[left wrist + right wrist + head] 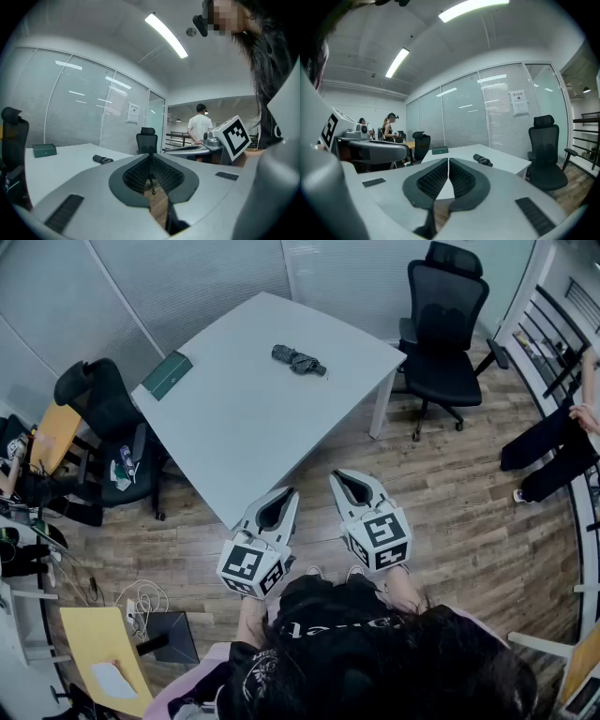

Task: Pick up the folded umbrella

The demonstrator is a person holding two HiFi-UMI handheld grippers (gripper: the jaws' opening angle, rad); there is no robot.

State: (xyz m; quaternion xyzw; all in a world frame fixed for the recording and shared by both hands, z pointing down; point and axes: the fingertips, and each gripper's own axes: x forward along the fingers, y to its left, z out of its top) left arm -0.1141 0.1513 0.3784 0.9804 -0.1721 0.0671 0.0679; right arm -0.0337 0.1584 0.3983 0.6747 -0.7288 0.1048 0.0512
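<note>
Above a wood-plank floor (469, 512), one white table (244, 427) fills the middle of the head view, set cornerwise towards you, with two black office chairs beside it: one (445, 334) at its far right side, one (103, 404) at its left. You hold two grippers side by side over the floor, just short of the table's near corner, each carrying one marker cube at its back. The left gripper (292, 491) has its jaws pressed together at the tips with nothing between them, as the left gripper view shows (151, 158). The right gripper (337, 474) is likewise pressed together and empty, its ribbed pads meeting in a thin line in the right gripper view (448, 161). Both point towards the table and touch nothing on it. Two things lie on the tabletop. One green box (167, 374) sits at the far left edge. One folded umbrella (298, 360), dark and bundled, lies flat on the far part of the table towards its right corner, well apart from the box and from both grippers. The same umbrella shows low and small beyond the jaws in the left gripper view (102, 159) and in the right gripper view (483, 160), in front of a glass partition with blinds. One person in a white shirt (200, 129) stands in the background of the left gripper view.
</note>
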